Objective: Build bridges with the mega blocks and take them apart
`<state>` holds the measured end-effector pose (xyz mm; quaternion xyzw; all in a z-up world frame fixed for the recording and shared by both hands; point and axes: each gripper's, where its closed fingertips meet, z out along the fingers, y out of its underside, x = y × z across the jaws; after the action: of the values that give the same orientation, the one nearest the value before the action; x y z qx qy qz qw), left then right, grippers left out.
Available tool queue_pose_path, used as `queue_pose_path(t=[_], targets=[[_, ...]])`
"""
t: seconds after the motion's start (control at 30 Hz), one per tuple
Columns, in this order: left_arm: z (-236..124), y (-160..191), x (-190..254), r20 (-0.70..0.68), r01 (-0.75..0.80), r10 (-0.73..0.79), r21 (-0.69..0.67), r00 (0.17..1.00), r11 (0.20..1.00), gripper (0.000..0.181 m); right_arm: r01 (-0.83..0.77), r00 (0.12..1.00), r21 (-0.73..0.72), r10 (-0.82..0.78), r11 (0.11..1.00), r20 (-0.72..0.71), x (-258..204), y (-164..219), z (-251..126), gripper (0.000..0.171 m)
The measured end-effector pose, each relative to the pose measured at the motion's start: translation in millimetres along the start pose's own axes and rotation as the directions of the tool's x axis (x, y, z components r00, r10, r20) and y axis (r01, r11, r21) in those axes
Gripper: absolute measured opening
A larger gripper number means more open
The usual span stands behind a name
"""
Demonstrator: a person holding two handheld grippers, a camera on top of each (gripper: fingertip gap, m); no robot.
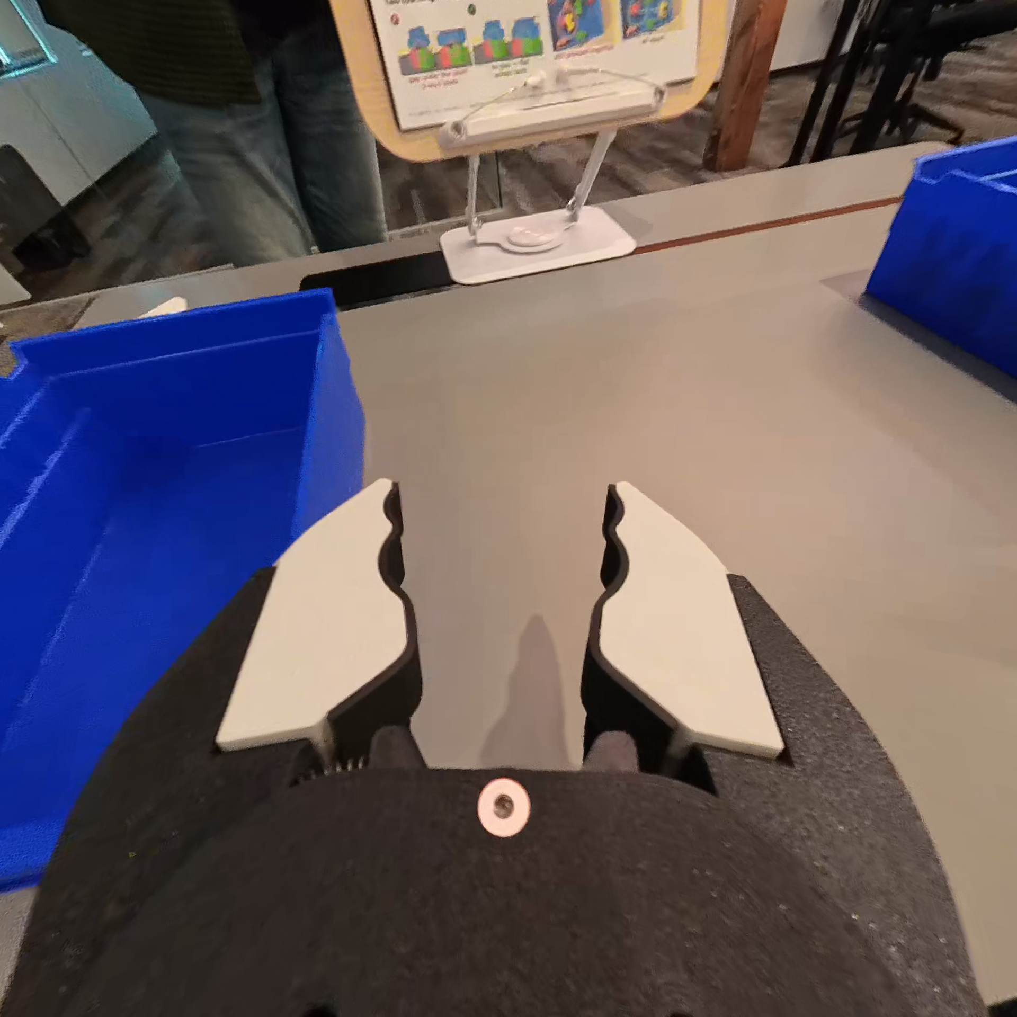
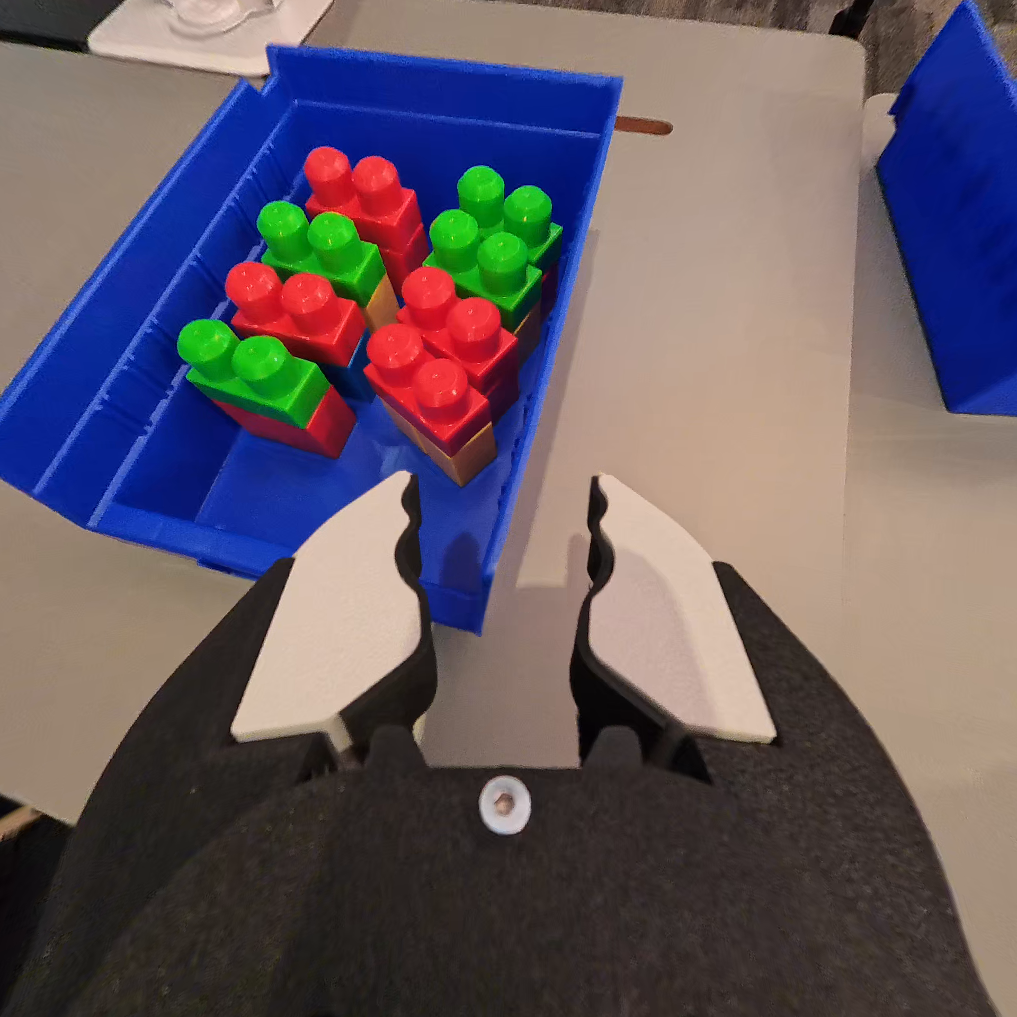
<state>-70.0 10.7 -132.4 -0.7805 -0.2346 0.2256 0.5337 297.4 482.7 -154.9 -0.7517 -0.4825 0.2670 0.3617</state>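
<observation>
In the right wrist view a blue bin (image 2: 132, 308) holds several upright stacks of two-stud mega blocks with red (image 2: 435, 385) and green (image 2: 258, 374) tops. My right gripper (image 2: 503, 484) is open and empty, above the bin's near right corner, close to the nearest red-topped stack. In the left wrist view my left gripper (image 1: 503, 490) is open and empty over the bare grey table (image 1: 550, 385), just right of an empty blue bin (image 1: 137, 495). No block shows in that view.
A tablet-style stand with a picture sheet (image 1: 539, 71) stands at the table's far edge. Another blue bin (image 1: 952, 258) sits at the right; it also shows in the right wrist view (image 2: 957, 231). A person's legs (image 1: 236, 137) stand behind the table.
</observation>
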Motion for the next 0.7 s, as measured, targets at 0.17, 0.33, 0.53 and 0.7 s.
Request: queue_pose_path(t=[0.17, 0.33, 0.53, 0.7], targets=[[-1.9, -10.7, -18.3, 0.006, 0.068, -0.068, -0.013, 0.998, 0.998, 0.069, 0.026, 0.996, -0.225, -0.007, 0.974, 0.083, -5.7, 10.3, 28.0, 0.049], [8.0, -20.0, 4.6, -0.012, 0.004, -0.004, 0.002, 1.0, 1.0, 0.066, 0.162, 0.98, -0.629, -0.201, 0.76, 0.01, 9.3, 42.6, 49.5, 0.027], [21.3, -5.5, 28.4, -0.071, 0.017, -0.02, -0.037, 0.997, 0.999, 0.067, 0.107, 0.992, -0.729, -0.12, 0.676, 0.035, 12.4, 46.4, 60.4, 0.019], [27.9, -1.2, 34.6, -0.092, 0.007, -0.011, -0.044, 0.996, 0.999, 0.065, 0.099, 0.988, -0.778, 0.029, 0.62, 0.149, 2.3, 65.6, 68.2, 0.018]])
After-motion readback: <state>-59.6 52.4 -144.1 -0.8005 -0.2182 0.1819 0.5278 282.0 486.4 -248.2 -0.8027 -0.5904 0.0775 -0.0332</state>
